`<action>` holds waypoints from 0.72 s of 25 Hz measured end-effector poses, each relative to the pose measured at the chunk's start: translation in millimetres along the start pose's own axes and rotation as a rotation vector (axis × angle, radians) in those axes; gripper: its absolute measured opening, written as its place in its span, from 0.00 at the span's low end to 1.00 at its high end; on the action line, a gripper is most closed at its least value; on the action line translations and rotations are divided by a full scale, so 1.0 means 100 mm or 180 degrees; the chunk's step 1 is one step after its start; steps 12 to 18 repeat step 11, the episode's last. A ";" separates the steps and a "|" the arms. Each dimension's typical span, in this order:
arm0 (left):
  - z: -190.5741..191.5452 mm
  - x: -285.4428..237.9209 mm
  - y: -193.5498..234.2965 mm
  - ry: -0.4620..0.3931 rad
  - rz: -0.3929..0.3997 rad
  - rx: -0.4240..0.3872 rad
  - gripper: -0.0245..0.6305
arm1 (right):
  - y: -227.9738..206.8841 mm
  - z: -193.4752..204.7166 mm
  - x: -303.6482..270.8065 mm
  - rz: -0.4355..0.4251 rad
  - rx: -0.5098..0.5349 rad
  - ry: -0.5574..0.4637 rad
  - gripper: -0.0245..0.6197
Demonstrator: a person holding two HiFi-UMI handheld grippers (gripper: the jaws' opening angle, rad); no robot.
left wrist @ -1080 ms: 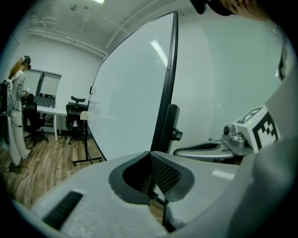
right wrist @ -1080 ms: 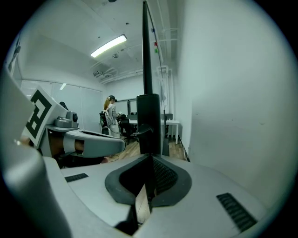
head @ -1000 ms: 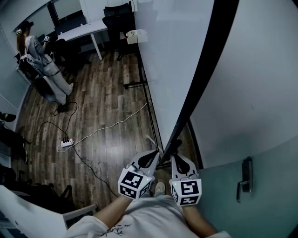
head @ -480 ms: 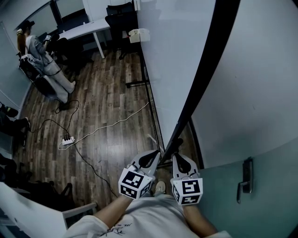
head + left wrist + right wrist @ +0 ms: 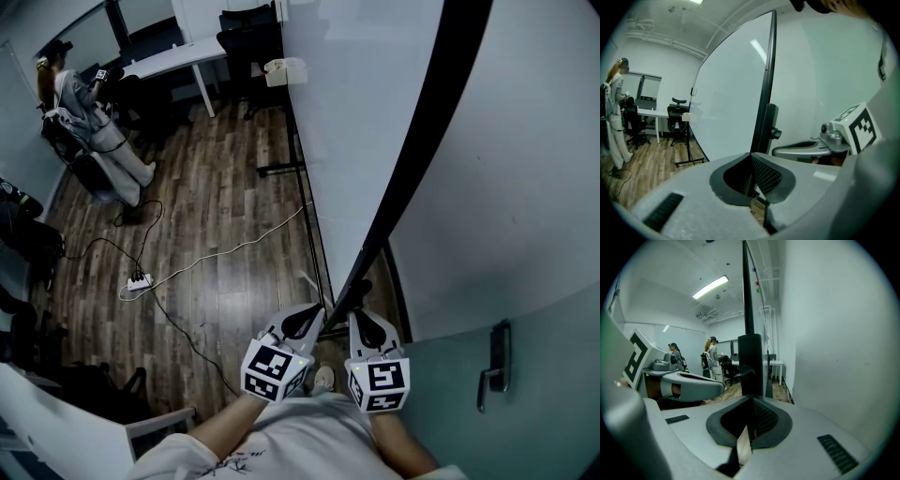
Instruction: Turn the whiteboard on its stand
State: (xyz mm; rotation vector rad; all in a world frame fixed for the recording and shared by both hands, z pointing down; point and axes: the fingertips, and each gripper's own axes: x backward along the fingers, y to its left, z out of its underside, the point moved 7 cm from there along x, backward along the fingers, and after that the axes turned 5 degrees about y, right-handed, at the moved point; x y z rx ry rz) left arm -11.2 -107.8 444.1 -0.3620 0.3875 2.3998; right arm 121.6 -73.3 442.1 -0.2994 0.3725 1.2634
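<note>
Left claw and right claw are each sitting pressed together, gripping nothing, flanking the black edge of the whiteboard.

Each hand carries a two-jaw gripper in a smooth, light-grey moulded shell. The left gripper and the right gripper share the same build. At the rear of each sits a white marker cube printed with black square patterns on its faces. In the gripper views, a dark, rounded recess surrounds the jaw roots. The inner pads are black with a fine cross-hatched texture. A short dark ribbed slot is set into the shell's upper surface. The person wears a white short-sleeved shirt with a small dark line print and a light-coloured shoe.
</note>
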 end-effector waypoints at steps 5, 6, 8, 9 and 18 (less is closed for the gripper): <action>-0.01 0.00 0.02 -0.0008 -0.0004 0.0002 0.05 | 0.01 -0.01 -0.01 0.0002 0.0016 -0.0005 0.05; -0.01 0.00 0.02 -0.0006 -0.0005 0.0003 0.05 | 0.01 -0.01 -0.01 0.0001 0.0015 -0.0006 0.05; -0.02 -0.01 0.03 -0.0002 -0.0003 0.0004 0.05 | 0.00 -0.02 -0.02 0.0002 0.0008 -0.0006 0.05; -0.02 -0.01 0.03 -0.0003 0.0000 0.0003 0.05 | 0.00 -0.02 -0.02 0.0004 0.0005 -0.0004 0.05; -0.03 -0.02 0.03 -0.0006 0.0005 0.0002 0.05 | -0.01 -0.02 -0.03 0.0008 0.0003 0.0000 0.05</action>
